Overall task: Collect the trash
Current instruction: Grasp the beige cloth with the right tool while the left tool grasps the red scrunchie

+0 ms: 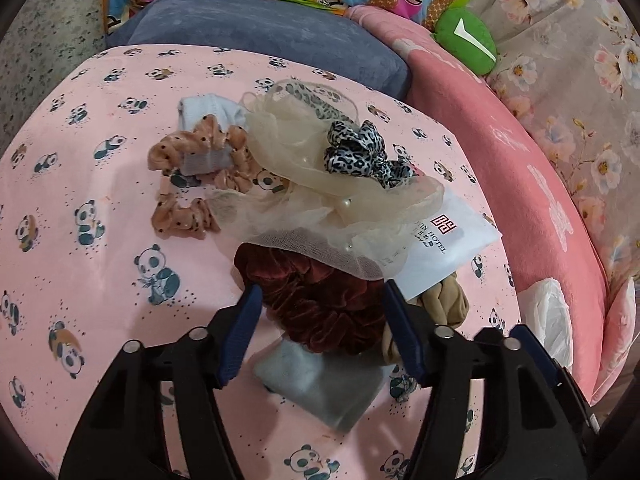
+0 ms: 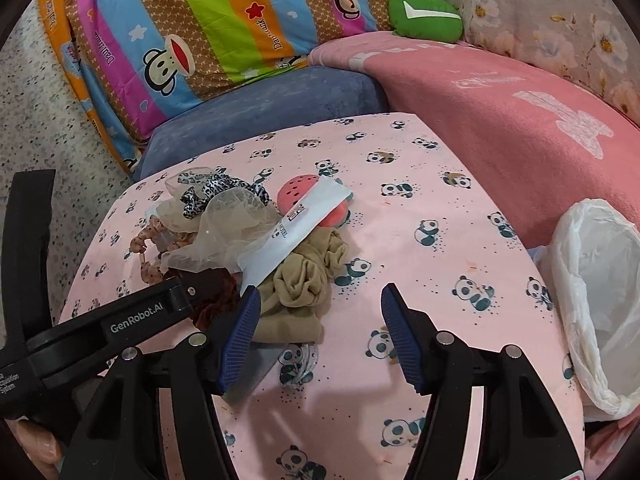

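A pink panda-print cloth point(image 1: 100, 184) is spread before striped and blue cushions. On it, a white hotel packet point(image 1: 436, 248) is found among scrunchies, under beige tulle point(image 1: 320, 184). The left gripper point(image 1: 322, 312) is held apart around a maroon scrunchie point(image 1: 320, 300). The right gripper point(image 2: 320, 320) is held apart over bare cloth, near a white-lined bin point(image 2: 600, 300).

Panda-print sheet point(image 2: 400, 240), striped monkey quilt point(image 2: 192, 32), blue cushion point(image 1: 260, 36)
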Available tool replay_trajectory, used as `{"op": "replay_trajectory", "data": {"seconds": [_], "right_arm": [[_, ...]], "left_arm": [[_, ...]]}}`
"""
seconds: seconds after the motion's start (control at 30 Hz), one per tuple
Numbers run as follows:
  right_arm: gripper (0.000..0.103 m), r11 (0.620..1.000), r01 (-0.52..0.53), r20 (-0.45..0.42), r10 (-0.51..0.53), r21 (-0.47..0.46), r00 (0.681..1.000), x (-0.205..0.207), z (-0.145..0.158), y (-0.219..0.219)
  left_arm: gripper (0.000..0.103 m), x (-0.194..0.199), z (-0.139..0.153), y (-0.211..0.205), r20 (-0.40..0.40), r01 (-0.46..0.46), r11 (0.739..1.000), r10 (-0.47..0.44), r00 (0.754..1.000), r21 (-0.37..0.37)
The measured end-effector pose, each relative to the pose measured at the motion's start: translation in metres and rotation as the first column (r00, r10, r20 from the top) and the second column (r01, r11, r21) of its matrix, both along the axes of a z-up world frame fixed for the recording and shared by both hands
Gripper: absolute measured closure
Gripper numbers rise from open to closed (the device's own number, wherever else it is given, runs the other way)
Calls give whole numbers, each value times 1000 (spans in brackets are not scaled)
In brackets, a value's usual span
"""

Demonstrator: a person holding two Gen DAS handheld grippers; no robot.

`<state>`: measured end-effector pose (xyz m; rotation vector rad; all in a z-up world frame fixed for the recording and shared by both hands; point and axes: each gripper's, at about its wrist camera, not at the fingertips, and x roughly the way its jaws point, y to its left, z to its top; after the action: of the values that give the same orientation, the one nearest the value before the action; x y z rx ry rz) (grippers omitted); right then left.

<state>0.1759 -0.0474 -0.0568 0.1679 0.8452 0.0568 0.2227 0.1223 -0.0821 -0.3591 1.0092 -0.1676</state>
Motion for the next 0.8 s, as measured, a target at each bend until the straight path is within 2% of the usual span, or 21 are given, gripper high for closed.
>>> {"op": "replay_trajectory", "data": {"seconds": [0.03, 0.1, 0.13, 0.23, 0.27, 0.37, 0.57, 0.8], "right_arm": [[51, 1000, -8, -5, 8, -1, 1000, 3, -2, 2], [60, 1000, -21, -22, 21, 2, 1000, 10, -8, 6], [62, 1000, -25, -30, 25, 6, 999, 13, -11, 7], [76, 999, -31, -46, 32, 16, 998, 20, -20, 10], [84, 999, -34, -52, 35, 22, 998, 22, -23, 10], [91, 998, -35, -52, 38, 49, 998, 23, -27, 9], [94, 998, -15, -12, 16, 54, 1000, 10, -12, 1], [94, 997, 23, 48, -27, 72, 998, -16, 15, -24]], "left_arm": [[55, 1, -1, 0, 2, 2, 1000, -2, 1000, 0], [70, 4, -3, 0, 2, 12, 1000, -12, 1000, -5], [73, 4, -4, 0, 2, 16, 1000, -16, 1000, -9], [89, 6, -5, 1, 7, 21, 1000, -21, 1000, 5], [94, 6, -5, 2, 5, 23, 1000, -23, 1000, 6], [101, 4, -4, 5, 8, 17, 1000, -17, 1000, 1], [103, -8, 12, 4, 43, 19, 1000, -19, 999, 10], [103, -28, 41, -16, 101, 57, 998, -59, 993, 24]]}}
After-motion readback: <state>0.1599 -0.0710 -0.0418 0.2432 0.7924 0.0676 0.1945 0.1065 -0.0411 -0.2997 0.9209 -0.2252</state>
